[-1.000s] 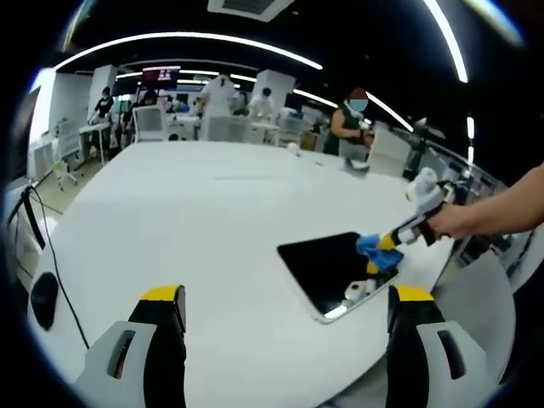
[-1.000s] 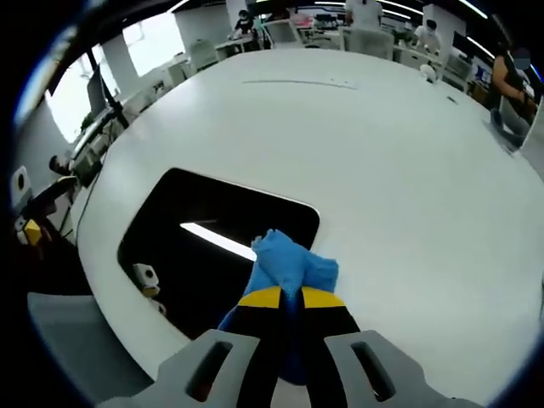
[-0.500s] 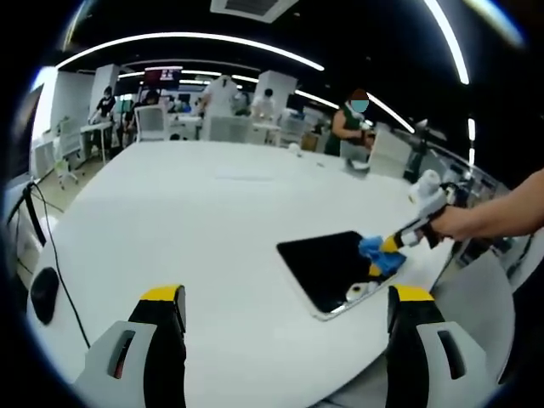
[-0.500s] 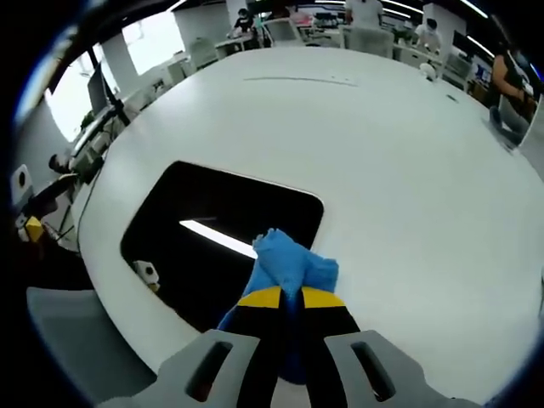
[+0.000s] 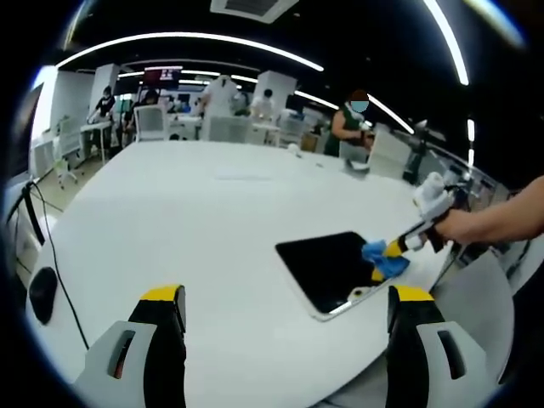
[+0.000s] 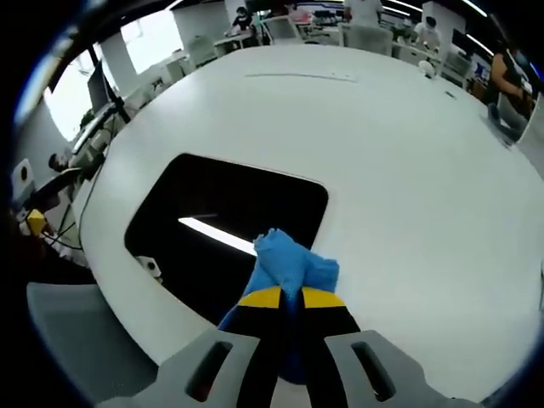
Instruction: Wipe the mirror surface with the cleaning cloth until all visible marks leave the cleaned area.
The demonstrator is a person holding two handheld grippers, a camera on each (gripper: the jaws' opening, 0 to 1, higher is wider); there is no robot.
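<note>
In the left gripper view, the left gripper [image 5: 285, 310] hangs wide open and empty over the round white table [image 5: 187, 221]. The flat dark rectangular mirror [image 5: 327, 265] lies ahead to its right, nearer the right gripper [image 5: 398, 249], which presses a crumpled blue cleaning cloth [image 5: 384, 259] at the mirror's right edge.

In the right gripper view, the jaws are clamped on the cloth [image 6: 289, 270], which rests at the mirror's [image 6: 229, 217] near corner; the glass stretches away forward-left. An open office lies beyond.

cleaning cloth [image 6: 293, 270] hides the mirror [image 6: 229, 223] edge (near corner).
</note>
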